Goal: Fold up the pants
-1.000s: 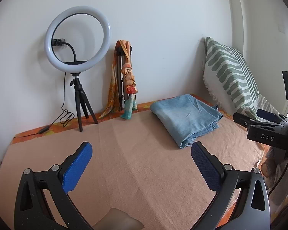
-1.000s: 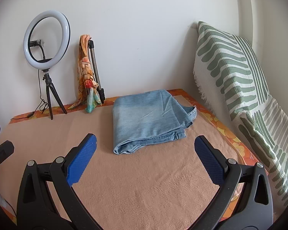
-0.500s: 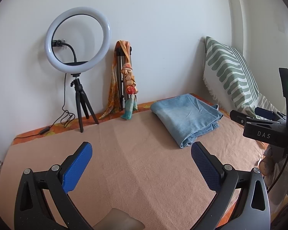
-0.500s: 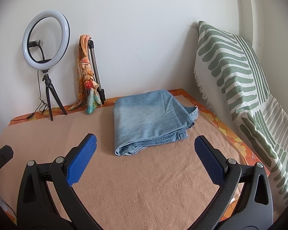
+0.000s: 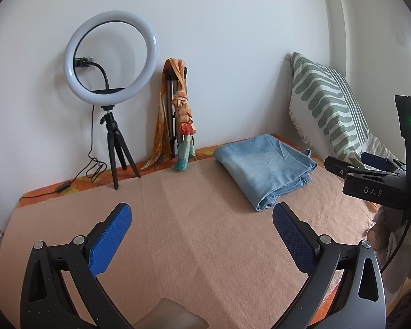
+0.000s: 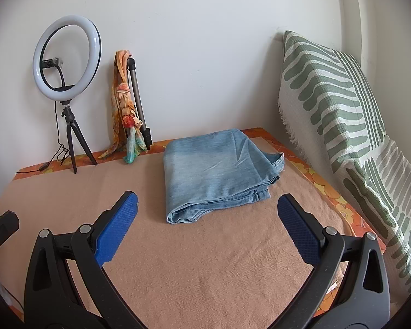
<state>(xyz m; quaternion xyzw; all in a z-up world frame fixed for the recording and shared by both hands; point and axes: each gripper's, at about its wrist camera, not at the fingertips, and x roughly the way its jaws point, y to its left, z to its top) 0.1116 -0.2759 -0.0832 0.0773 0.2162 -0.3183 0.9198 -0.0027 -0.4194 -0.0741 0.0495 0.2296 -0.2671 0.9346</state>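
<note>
On a bed covered by a peach-coloured blanket (image 6: 205, 260), a pair of light blue denim pants (image 6: 216, 170) lies folded into a compact rectangular bundle, with several layers stacked at its near edge and a waistband corner poking out on its right side. The pants sit toward the far end of the blanket, near the white wall, just left of a green-and-white striped pillow (image 6: 334, 101) that leans upright. Well to the left of the pants, against the same wall, stand a lit ring light (image 6: 66, 58) on a small tripod and a folded tripod draped with an orange patterned scarf (image 6: 124, 107). Both tools hang above the blanket on the near side of the pants, touching nothing. The left hand-held gripper (image 5: 201, 229) has its blue-padded fingers spread wide apart and empty; the right hand-held gripper (image 6: 207, 224) is likewise spread wide and empty, with the bundle lying just beyond it. The folding itself looks finished, or very nearly so. Any next move would likely be only tidying the loose waistband corner or drawing both tools away.
</note>
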